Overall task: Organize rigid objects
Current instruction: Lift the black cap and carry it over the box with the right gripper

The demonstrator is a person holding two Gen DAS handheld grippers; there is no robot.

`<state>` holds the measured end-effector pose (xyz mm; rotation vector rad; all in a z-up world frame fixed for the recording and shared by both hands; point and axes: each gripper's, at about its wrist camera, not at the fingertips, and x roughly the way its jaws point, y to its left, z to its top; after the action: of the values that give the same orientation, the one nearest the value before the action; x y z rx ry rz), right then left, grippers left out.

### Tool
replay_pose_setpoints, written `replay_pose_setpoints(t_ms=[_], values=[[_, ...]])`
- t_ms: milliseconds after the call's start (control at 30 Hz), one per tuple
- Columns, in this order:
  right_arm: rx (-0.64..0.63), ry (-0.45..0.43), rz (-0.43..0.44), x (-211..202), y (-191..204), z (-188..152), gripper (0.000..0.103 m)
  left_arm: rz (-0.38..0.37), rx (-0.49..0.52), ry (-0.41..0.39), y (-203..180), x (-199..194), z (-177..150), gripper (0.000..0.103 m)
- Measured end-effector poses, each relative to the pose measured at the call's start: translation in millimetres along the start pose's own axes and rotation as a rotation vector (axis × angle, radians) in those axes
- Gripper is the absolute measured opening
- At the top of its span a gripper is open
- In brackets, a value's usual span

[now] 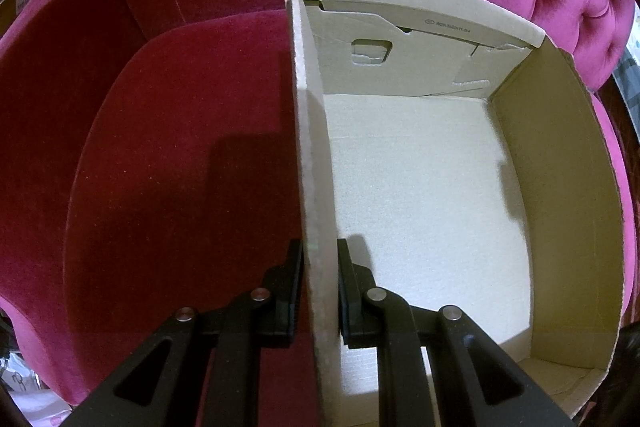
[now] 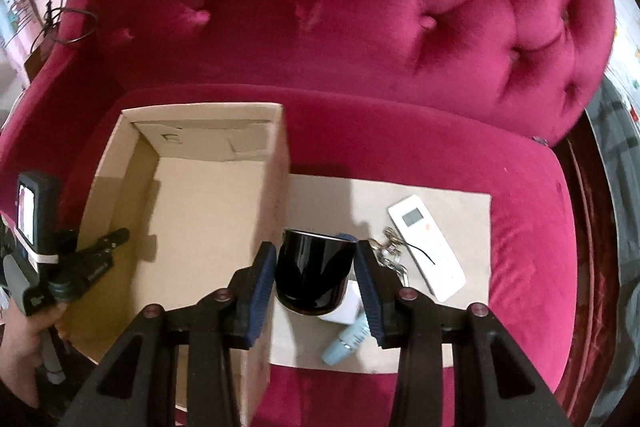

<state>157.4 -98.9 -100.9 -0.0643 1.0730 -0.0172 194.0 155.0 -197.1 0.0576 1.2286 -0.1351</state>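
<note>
Left wrist view is showing the left gripper (image 1: 320, 291) clamping the near left wall of the cardboard box (image 1: 560, 187), one jaw sitting outside the wall and one inside, so the box is being steadied on the pink sofa (image 1: 160, 147); its pale floor is lying bare. From the right wrist view, the right gripper (image 2: 316, 275) is hovering around the black mug (image 2: 314, 273), jaws spread wide on either side of it with a gap showing at each flank, so nothing is being gripped yet. The mug is sitting on a flat cardboard sheet (image 2: 460, 203) just beside the box's right wall. To do this step well, I would say the jaws should be closing squarely across the mug's round body, low enough not to slip on the glossy surface, and the lift should be clearing the box wall before crossing over. Crowding is the worry: a small white box (image 2: 344, 311) is lying against the mug's base, a pale blue tube (image 2: 348, 341) is lying just below the right jaw, and a bunch of keys (image 2: 390, 253) is resting beside that jaw, with a white remote (image 2: 426, 247) further right. Any of these could be getting nudged or pinched as the jaws are closing.
</note>
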Motion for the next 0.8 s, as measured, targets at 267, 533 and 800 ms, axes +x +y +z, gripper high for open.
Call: replay_pose_setpoints(t_ms=[267, 533, 800], values=[[-0.063, -0.001, 0.042, 9, 43, 8, 0.043, 0.003, 0.0, 0.001, -1, 0, 1, 0.016], [-0.135, 0.04, 0.074, 41, 86, 6, 0.043, 0.004, -0.002, 0.002, 0, 0, 1, 0.016], [-0.141, 0.085, 0.105, 78, 111, 0, 0.043, 0.001, -0.002, 0.001, 2, 0, 1, 0.016]])
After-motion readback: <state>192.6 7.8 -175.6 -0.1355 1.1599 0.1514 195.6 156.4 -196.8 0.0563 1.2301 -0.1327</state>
